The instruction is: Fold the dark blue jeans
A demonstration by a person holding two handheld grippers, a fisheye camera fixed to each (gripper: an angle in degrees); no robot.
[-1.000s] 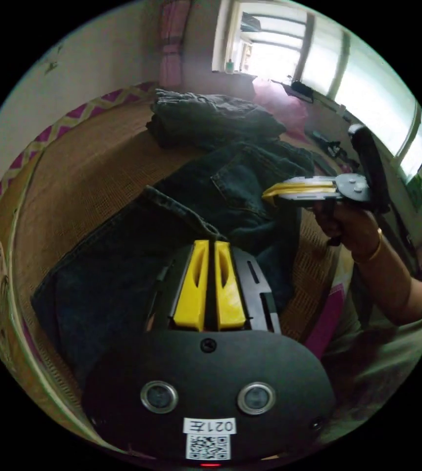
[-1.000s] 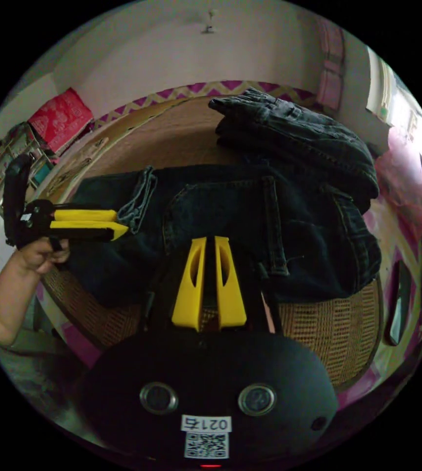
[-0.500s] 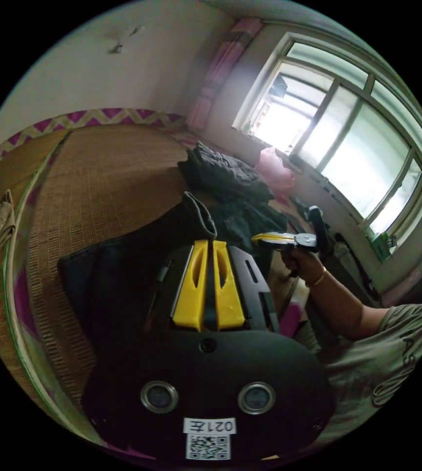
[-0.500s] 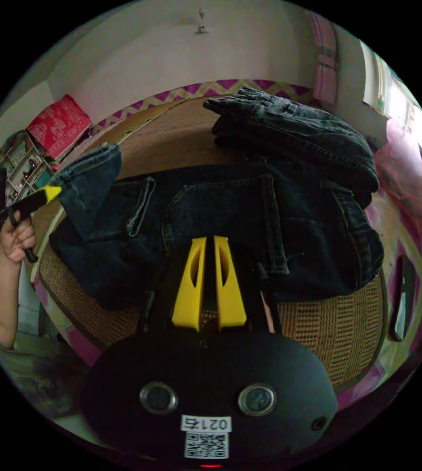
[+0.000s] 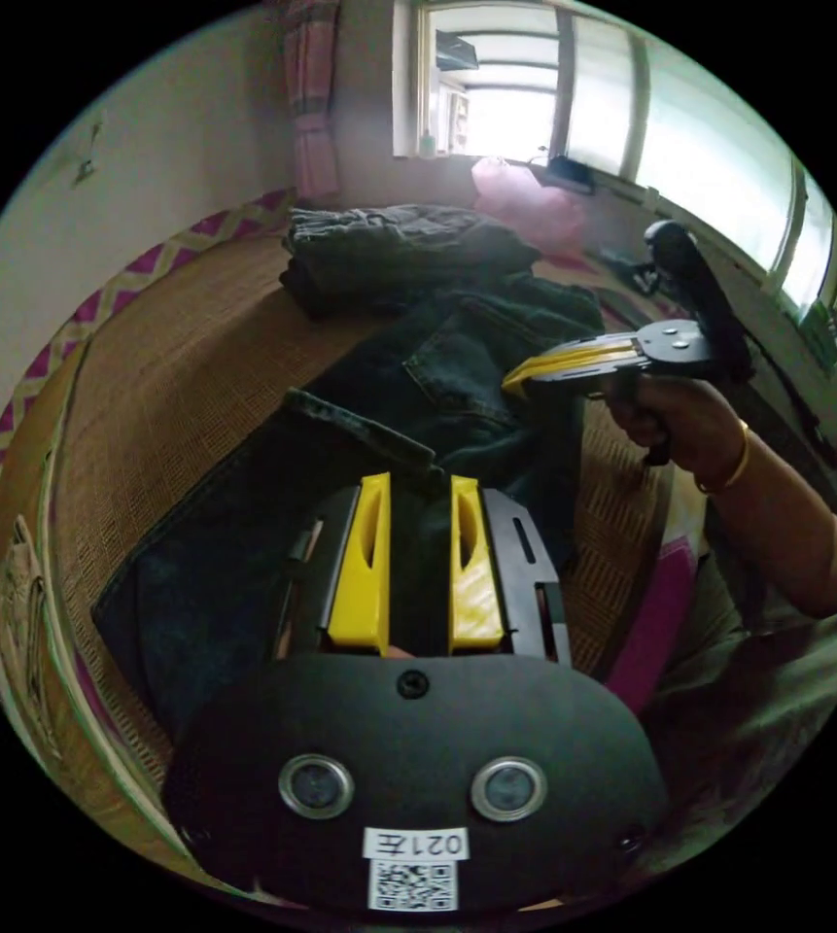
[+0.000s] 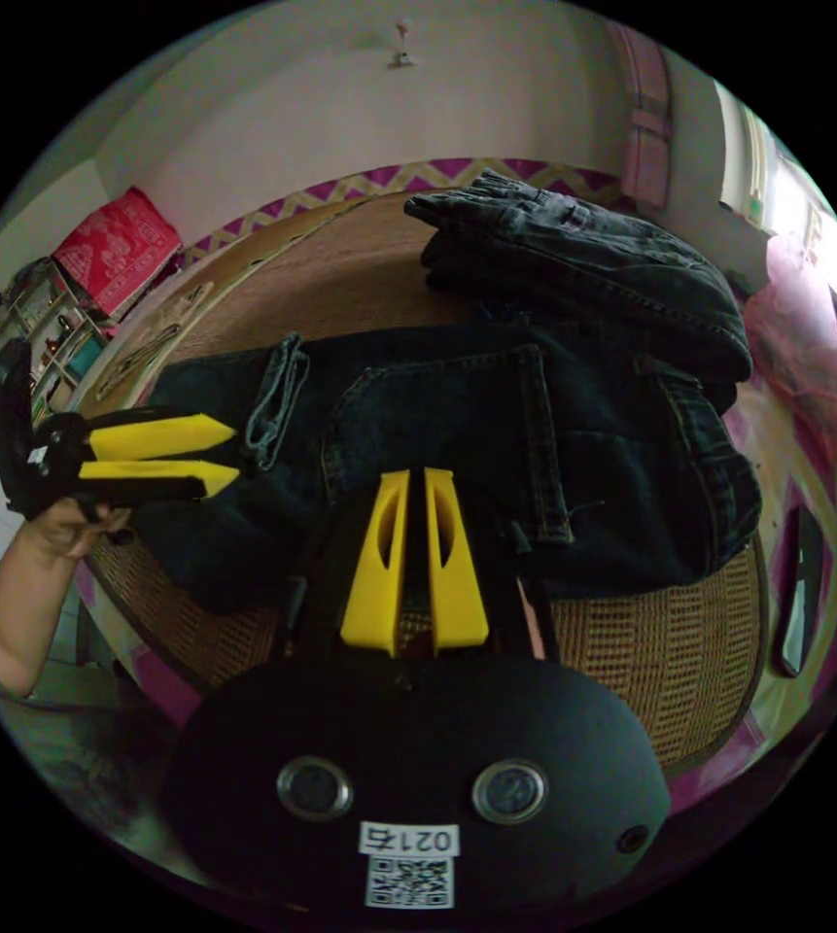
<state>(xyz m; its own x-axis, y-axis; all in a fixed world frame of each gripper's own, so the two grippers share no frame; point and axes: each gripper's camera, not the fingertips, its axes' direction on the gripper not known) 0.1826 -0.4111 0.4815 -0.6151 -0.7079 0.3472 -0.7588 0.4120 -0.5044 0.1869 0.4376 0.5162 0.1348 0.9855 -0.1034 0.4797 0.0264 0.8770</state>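
The dark blue jeans (image 5: 224, 525) lie on a woven mat (image 5: 175, 330) with one leg folded back, so its hem (image 6: 277, 398) rests beside the back pocket (image 6: 437, 418). In the left gripper view, my left gripper (image 5: 420, 481) stands open just above the folded leg with nothing in it. In the right gripper view, that left gripper (image 6: 231, 449) hangs open right next to the hem. My right gripper (image 6: 418, 476) is shut over the seat of the jeans; it is also in the left gripper view (image 5: 513, 381), held in a hand at the waist edge. I see no cloth between its jaws.
A stack of dark folded clothes (image 5: 389, 253) sits just beyond the jeans at the mat's far end. A pink bag (image 5: 525, 199) lies under the window. The mat's near edge (image 6: 651, 661) drops off towards the person. A red box (image 6: 117, 243) stands by the wall.
My left gripper was shut on the leg hem, lifted it half a second ago, then lowered it back onto the jeans and opened. The right gripper has barely moved.
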